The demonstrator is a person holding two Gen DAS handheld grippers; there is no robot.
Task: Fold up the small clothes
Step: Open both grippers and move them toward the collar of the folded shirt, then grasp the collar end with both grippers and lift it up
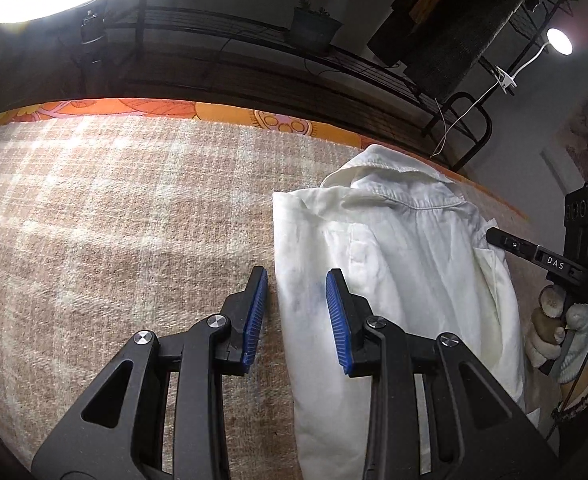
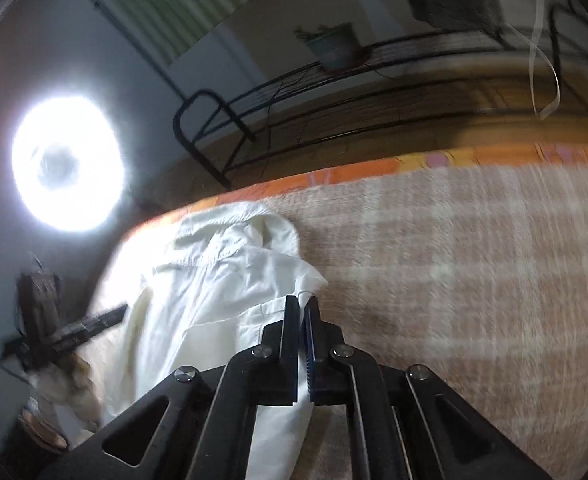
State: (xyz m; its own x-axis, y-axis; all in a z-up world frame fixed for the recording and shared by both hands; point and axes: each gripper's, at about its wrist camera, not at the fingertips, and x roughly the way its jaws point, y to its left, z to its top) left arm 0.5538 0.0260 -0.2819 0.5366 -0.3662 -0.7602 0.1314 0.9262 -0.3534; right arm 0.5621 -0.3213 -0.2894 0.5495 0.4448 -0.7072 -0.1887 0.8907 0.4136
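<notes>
A small white collared shirt (image 1: 398,264) lies partly folded on a beige checked blanket (image 1: 114,220), collar toward the far edge. My left gripper (image 1: 296,280) is open, its blue pads straddling the shirt's left folded edge. My right gripper (image 2: 302,304) is shut on a fold of the shirt (image 2: 214,300) at its right edge. In the left wrist view the right gripper (image 1: 494,236) touches the shirt's right side. In the right wrist view the left gripper (image 2: 122,312) shows blurred at the shirt's left.
An orange patterned sheet (image 1: 222,114) borders the blanket's far edge. Behind it stand a black metal rack (image 1: 254,40) with a potted plant (image 1: 314,24), a ring light (image 2: 68,164) and a small lamp (image 1: 558,42).
</notes>
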